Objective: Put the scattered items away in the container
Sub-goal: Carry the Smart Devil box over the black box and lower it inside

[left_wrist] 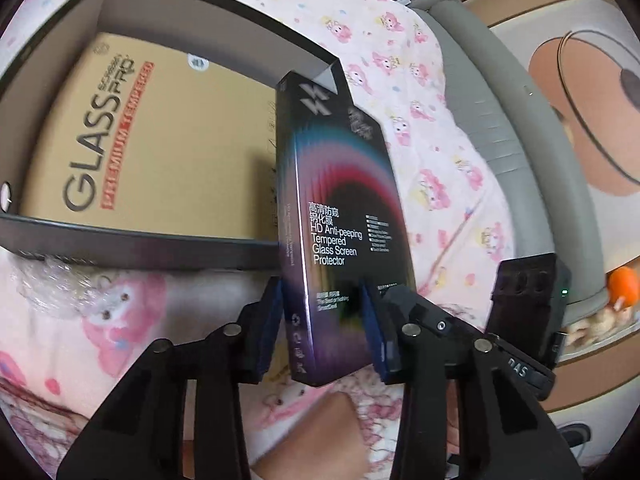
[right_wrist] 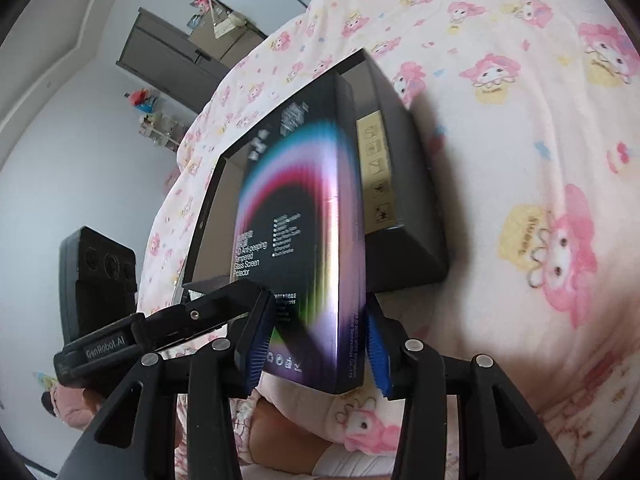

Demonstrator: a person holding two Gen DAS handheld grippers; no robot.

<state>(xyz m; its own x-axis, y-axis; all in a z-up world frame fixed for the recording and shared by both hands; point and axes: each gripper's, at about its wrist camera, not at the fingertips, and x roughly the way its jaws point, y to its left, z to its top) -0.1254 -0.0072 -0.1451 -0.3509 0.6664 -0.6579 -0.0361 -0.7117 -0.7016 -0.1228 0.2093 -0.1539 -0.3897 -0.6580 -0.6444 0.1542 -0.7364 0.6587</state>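
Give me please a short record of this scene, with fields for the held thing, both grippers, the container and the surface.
held thing: black screen protector box, lifted, far end by a corner of the container
left gripper: shut on the box's near end
right gripper: shut on the same end
container: black, open, tan glass package flat inside
surface: pink cartoon bedsheet

Both my wrist cameras look down along my fingers (left_wrist: pixel 272 320), close over the bed (right_wrist: pixel 520 120), sharing the black container (left_wrist: pixel 224 4).
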